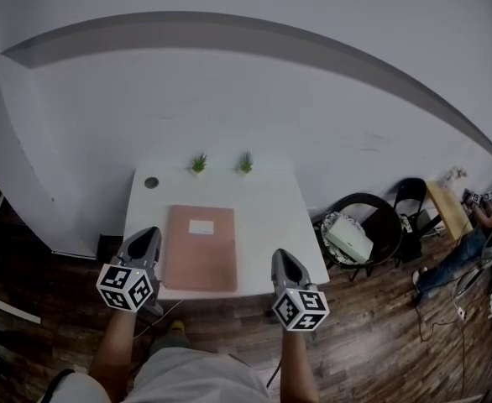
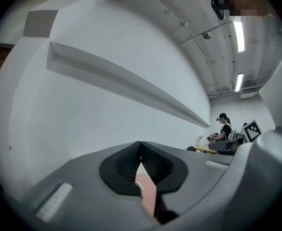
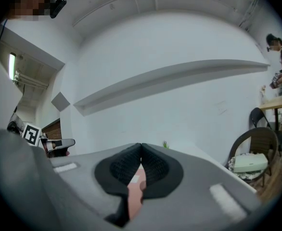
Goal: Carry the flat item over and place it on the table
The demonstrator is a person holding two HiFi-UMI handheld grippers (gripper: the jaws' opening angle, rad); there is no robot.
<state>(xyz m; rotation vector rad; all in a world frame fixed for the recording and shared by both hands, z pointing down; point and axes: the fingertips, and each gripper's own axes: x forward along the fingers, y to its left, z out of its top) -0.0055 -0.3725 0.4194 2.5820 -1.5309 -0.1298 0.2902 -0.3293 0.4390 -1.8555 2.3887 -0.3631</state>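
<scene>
Hovering at the near edge of the white table (image 1: pixel 271 208), both grippers sit low and level. The left gripper (image 1: pixel 148 235) has its jaws pressed together, pads meeting tip to tip with nothing caught between them. The right gripper (image 1: pixel 280 259) tells the same story: jaws closed and empty. And there's the flat item, a pinkish-brown folder (image 1: pixel 201 254) lying flat on the tabletop, square to the edges, with a small white label (image 1: pixel 201 227) near its far end. The left gripper's tip is just beside the folder's left edge, while the right gripper stands off to the folder's right, clearly apart from it. Below each pair of closed pads, a sliver of that folder shows beyond. Along the table's far edge stand a small green plant (image 1: pixel 199 164) and a second plant (image 1: pixel 245 163), with a dark round object (image 1: pixel 151 182) at the far left corner. Off to the right, on the wooden floor (image 1: pixel 380 326), a round chair (image 1: pixel 390 225) holds a white box (image 1: pixel 349 238).
</scene>
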